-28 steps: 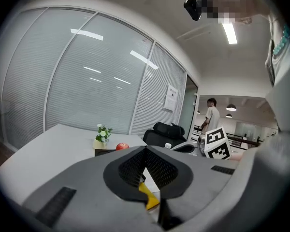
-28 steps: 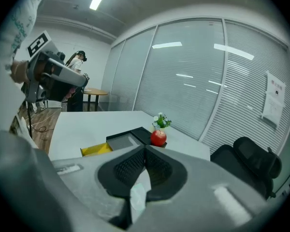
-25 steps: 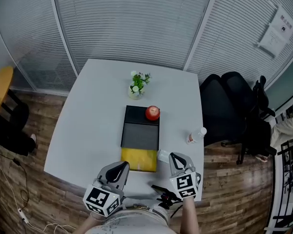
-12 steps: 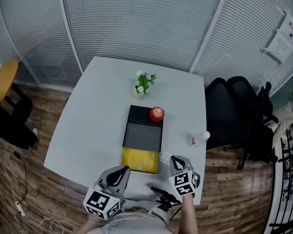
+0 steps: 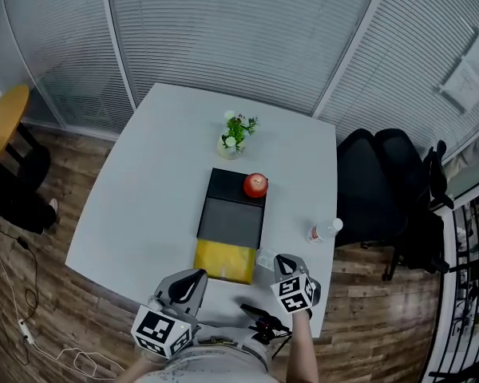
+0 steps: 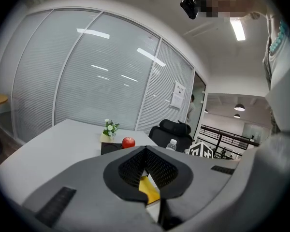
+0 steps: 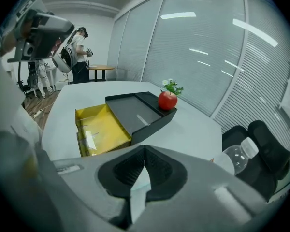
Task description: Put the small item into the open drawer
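The right hand-held gripper is closed and apparently empty. The left hand-held gripper is closed too, near the front of the open yellow drawer. The small pale translucent item lies on the white table just right of that drawer. Jaws arriving closed could shove it away instead of grasping it.

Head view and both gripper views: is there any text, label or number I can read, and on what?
Paper sheets on the blinds: printed, too blurred to read.
Bottle label: too small to read.
Left tool and right tool cubes: square black-and-white markers, no letters or digits.
Nothing else carries readable text.
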`<action>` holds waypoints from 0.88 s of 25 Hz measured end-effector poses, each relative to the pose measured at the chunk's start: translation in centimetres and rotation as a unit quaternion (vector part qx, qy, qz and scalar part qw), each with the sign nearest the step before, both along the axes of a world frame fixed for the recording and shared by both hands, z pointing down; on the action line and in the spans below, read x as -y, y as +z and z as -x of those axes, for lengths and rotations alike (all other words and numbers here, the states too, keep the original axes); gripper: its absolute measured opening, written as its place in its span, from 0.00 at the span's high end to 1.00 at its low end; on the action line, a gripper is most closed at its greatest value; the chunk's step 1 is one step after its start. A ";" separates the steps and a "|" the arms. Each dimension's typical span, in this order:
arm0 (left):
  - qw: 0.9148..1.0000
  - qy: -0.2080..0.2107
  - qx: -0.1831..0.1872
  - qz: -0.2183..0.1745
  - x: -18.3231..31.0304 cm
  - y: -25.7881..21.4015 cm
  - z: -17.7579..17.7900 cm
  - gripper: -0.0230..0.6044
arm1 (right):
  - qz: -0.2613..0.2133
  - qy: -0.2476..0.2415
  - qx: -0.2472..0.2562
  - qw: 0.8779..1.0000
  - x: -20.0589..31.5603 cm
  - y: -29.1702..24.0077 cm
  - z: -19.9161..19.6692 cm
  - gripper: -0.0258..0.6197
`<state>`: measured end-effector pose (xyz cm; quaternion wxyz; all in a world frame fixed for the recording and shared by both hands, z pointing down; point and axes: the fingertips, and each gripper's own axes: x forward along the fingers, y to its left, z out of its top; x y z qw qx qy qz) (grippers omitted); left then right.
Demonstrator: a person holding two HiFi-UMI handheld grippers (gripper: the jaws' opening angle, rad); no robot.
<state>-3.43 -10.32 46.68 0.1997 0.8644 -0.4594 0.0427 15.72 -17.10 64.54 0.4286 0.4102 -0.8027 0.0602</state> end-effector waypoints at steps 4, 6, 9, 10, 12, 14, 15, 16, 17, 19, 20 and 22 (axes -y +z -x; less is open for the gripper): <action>1.000 0.007 -0.002 0.005 0.3 0.3 -0.6 0.97 | 0.017 0.005 0.000 1.000 0.2 1.5 -0.1 0.96; 1.000 0.010 -0.003 0.009 0.6 0.6 -0.9 0.97 | 0.027 0.006 0.001 1.000 0.4 2.2 -0.2 0.96; 1.000 0.013 0.000 0.016 0.9 1.2 -1.2 0.97 | 0.046 0.003 0.004 0.999 0.6 3.6 -0.3 0.96; 1.000 0.015 0.001 0.018 0.9 1.3 -1.3 0.97 | 0.052 0.002 0.005 0.999 0.6 3.9 -0.4 0.96; 1.000 0.019 0.001 0.021 1.1 1.4 -1.5 0.97 | 0.061 0.004 0.004 0.998 0.7 4.5 -0.7 0.96; 1.000 0.021 0.001 0.023 1.4 1.6 -1.6 0.97 | 0.067 0.006 0.003 0.998 0.9 5.0 -1.0 0.96; 0.999 0.022 0.002 0.024 1.5 1.7 -1.6 0.97 | 0.070 0.006 0.003 0.998 1.0 5.2 -1.0 0.96; 0.999 0.024 0.003 0.024 1.6 1.8 -1.6 0.97 | 0.072 0.007 0.003 0.997 1.1 5.4 -0.9 0.96; 0.999 0.026 0.004 0.025 1.7 1.9 -1.7 0.97 | 0.074 0.008 0.003 0.997 1.1 5.5 -0.9 0.96; 0.999 0.030 0.003 0.027 1.8 2.0 -1.9 0.97 | 0.078 0.008 0.001 0.997 1.1 5.8 -1.0 0.96; 0.999 0.032 0.002 0.027 1.8 2.0 -2.1 0.97 | 0.080 0.008 0.001 0.997 1.1 6.0 -1.0 0.96; 0.999 0.035 0.002 0.028 1.9 2.1 -2.2 0.97 | 0.083 0.007 -0.001 0.996 1.1 6.3 -1.1 0.96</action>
